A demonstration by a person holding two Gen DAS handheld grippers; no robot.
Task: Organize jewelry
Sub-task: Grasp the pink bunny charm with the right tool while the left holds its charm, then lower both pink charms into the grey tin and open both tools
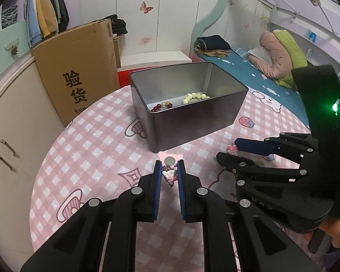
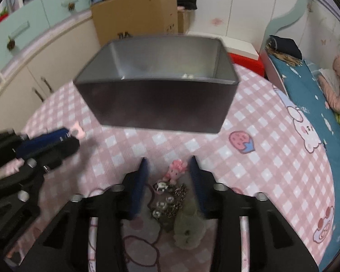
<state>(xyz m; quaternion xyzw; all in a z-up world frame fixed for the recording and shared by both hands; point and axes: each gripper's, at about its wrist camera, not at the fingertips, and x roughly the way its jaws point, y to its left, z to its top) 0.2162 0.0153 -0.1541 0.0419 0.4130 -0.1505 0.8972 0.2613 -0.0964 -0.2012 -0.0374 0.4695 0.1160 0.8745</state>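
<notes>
A dark metal tin (image 1: 192,122) stands on the pink checked tablecloth (image 1: 97,149); inside lie a cream bead bracelet (image 1: 193,97) and a red bead bracelet (image 1: 162,107). My left gripper (image 1: 169,166) is shut on a pink-and-white charm keyring (image 1: 170,173) just in front of the tin. My right gripper (image 2: 168,165) is open around a keychain with a pink figure (image 2: 176,170), metal bells (image 2: 163,200) and a beige plush (image 2: 189,229) lying on the cloth. The tin (image 2: 156,104) stands ahead of it. In the left view the right gripper (image 1: 229,151) is by the pink figure (image 1: 231,148).
A cardboard box (image 1: 77,68) leans against cabinets (image 1: 13,122) at the left. A bed (image 1: 256,68) with pillows lies at the right beyond the table edge. A red and white stool (image 1: 154,61) stands behind the table.
</notes>
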